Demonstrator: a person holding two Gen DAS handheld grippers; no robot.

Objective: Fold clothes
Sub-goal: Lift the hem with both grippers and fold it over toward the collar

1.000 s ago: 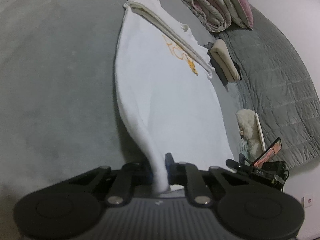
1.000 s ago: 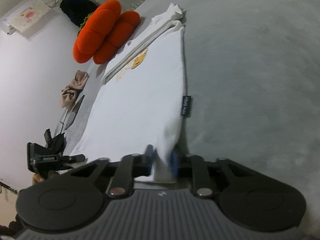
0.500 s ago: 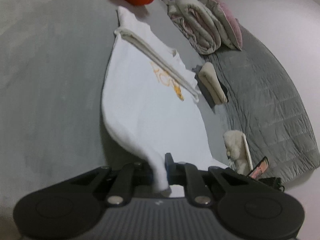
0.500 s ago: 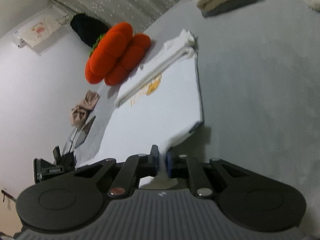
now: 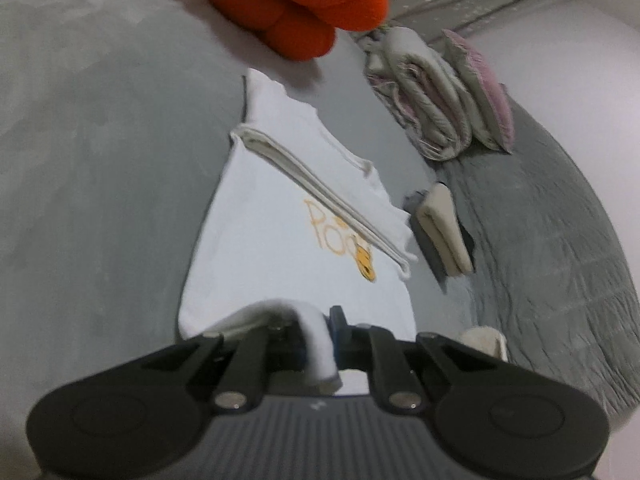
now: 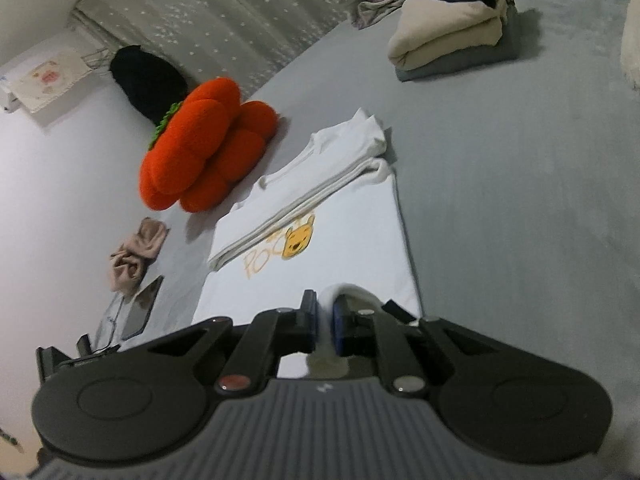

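My left tool (image 5: 318, 334) and right tool (image 6: 325, 322) each pinch the white shirt's (image 6: 344, 248) bottom edge — sleeves lie folded in, bottom half not yet over.

each handheld gripper, left gripper (image 5: 320, 338) and right gripper (image 6: 325, 322), is matte black with a ribbed grey housing, two round side discs, angled linkage arms with silver screws, and blue-padded fingertips (image 6: 339, 320).
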